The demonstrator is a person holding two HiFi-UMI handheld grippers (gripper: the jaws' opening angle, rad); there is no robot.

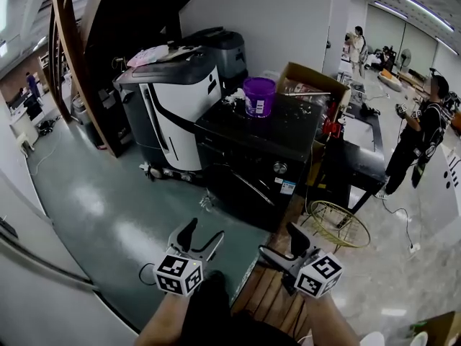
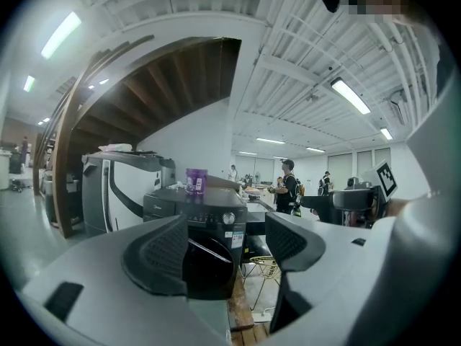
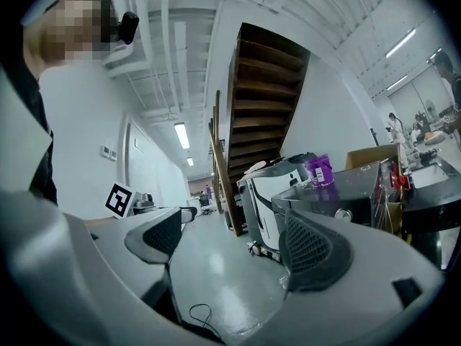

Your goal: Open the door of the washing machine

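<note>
Fingers wide, left gripper points at washing machine's door facing it.

The left gripper and right gripper have grey bodies and black fingers with dimpled pads. Each carries a white cube printed with black square markers. A dark garment is worn.

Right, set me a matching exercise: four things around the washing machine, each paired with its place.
Things:
1 purple plastic bucket
2 round gold wire stand
3 brown cardboard box
4 tall white-and-black machine

Places:
A on the floor, right of the black washing machine
B left of the washer
C on the washer's top
D at the washer's far right corner

Pairs: 1-C; 2-A; 3-D; 4-B
</note>
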